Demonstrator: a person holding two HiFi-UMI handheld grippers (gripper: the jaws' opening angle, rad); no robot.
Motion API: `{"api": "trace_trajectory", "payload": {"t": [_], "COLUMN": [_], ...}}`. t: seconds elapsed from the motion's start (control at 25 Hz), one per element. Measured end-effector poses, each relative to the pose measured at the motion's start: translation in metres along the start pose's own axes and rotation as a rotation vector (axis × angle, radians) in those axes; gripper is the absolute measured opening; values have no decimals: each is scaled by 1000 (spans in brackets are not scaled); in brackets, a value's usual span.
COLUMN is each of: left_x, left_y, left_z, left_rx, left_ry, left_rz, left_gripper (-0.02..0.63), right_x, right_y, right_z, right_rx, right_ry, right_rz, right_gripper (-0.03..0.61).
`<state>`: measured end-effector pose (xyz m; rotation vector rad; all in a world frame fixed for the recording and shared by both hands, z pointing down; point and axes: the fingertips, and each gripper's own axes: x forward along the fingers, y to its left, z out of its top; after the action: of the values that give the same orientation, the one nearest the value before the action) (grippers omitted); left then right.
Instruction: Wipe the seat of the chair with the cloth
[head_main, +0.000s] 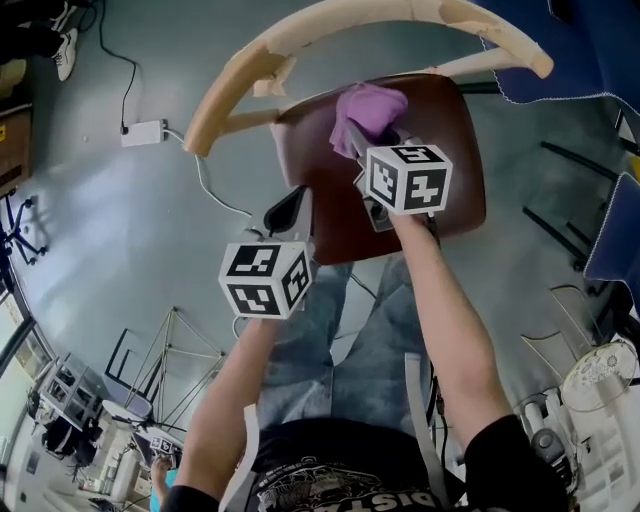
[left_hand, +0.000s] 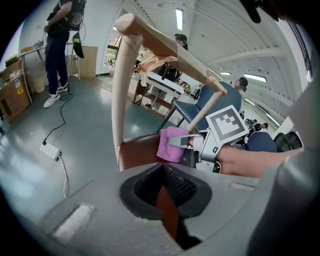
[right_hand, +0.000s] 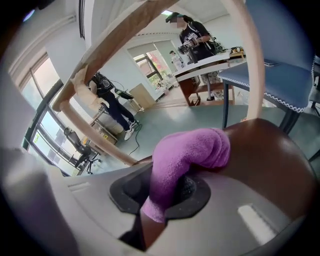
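The chair's brown seat (head_main: 455, 180) sits under a curved pale wooden backrest (head_main: 330, 28), and everything here is placed against that seat. The purple cloth (head_main: 370, 108) lies on the rear part of the seat, just in front of the backrest, bunched into a thick roll. The right gripper (head_main: 372, 138) reaches over the seat from its front edge. In the right gripper view its jaws are clamped on the cloth (right_hand: 192, 155); a tail of fabric hangs down between them and the bulk folds over onto the seat (right_hand: 272, 150).

The left gripper (head_main: 285, 212) hangs off the seat's front left corner, beside the edge. In the left gripper view its jaws stand a narrow slit apart with nothing in them (left_hand: 167, 212), and only the brown seat (left_hand: 140, 152) shows through the gap. From there the right gripper (left_hand: 186, 142) and the cloth (left_hand: 171, 145) are seen further along the seat.

On the floor left of the seat lies a white power strip (head_main: 143, 132) with its cable. A blue chair (head_main: 590, 50) stands to the right of the seat, beyond the backrest's end.
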<state>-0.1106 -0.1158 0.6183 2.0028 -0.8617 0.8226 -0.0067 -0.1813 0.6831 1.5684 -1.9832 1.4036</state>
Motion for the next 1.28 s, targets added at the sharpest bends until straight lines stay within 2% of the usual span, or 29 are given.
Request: {"api": "trace_trajectory", "payload": {"t": [0.48, 0.88, 1.08, 1.28], "left_x": [16, 35, 37, 26], "left_y": [-46, -85, -89, -73], "left_z": [-2, -12, -16, -20], "left_rx": [-9, -36, -42, -58], "left_ry": [13, 17, 9, -9], "left_rz": [11, 9, 13, 29], "left_gripper": [0, 0, 0, 0], "right_x": [-55, -97, -99, -99], "right_y": [-79, -149, -134, -66], "right_z": [15, 7, 14, 5], "right_rx": [46, 105, 45, -69], "right_ry": [-4, 11, 8, 18], "right_rz": [-62, -127, -71, 64], "right_gripper": [66, 67, 67, 66]}}
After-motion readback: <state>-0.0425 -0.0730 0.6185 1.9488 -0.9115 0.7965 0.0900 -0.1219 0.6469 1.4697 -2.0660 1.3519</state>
